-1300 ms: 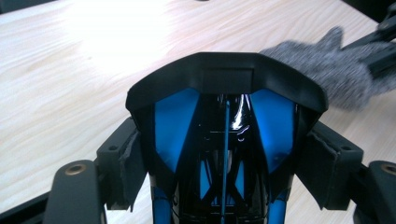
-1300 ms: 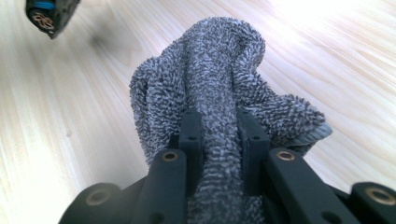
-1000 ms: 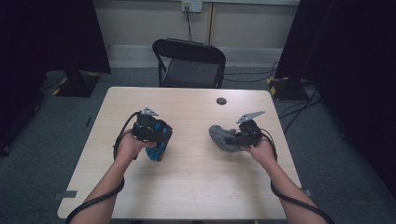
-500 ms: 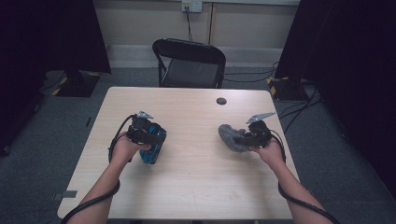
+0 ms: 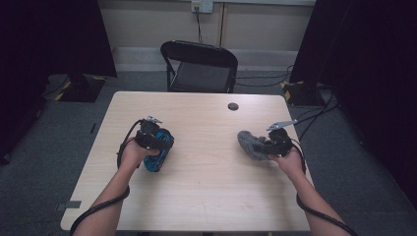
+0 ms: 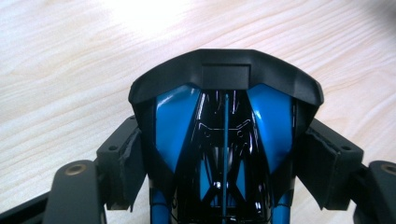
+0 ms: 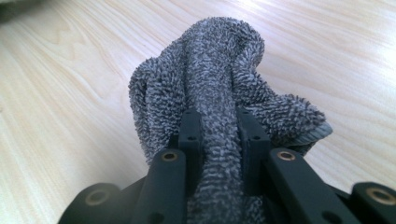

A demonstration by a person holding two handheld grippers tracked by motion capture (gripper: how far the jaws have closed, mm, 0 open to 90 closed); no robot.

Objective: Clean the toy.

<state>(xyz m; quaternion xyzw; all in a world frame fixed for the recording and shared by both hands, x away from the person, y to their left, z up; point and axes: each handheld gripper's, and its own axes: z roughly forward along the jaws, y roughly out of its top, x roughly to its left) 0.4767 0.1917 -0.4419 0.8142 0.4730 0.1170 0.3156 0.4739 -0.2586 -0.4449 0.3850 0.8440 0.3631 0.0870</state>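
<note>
**Both grippers loaded: blue-and-black object on your left, grey cloth on your right**

Your left gripper (image 5: 156,142) sits over the left half of the pale wood-grain table (image 5: 206,196), with your hand wrapped around its body and its cable looping back along your forearm. Its jaws are clamped on a glossy blue-and-black plastic object with a matte black curved front edge (image 6: 224,135). In the left gripper view the padded jaws press against both flanks of that object, which fills the gap between them and juts out past the fingertips. From the high view the object (image 5: 160,153) lies low over the table just in front of your left hand; whether it touches the surface or hangs just clear of it cannot be told.

Your right gripper (image 5: 268,144) is over the right half of the table, well apart from the left one. Its jaws are pinched on a fluffy grey terry cloth, bunched into a lump (image 7: 219,79). In the right gripper view a thick fold runs between the two narrow jaw tips, and the rest of the cloth billows out ahead and to both sides. In the high view the cloth (image 5: 248,142) sits towards the table's middle from your right hand, low against the tabletop.

A small dark round disc (image 5: 233,106) lies on the table near its far edge, and a black folding chair (image 5: 199,66) stands beyond that edge.
</note>
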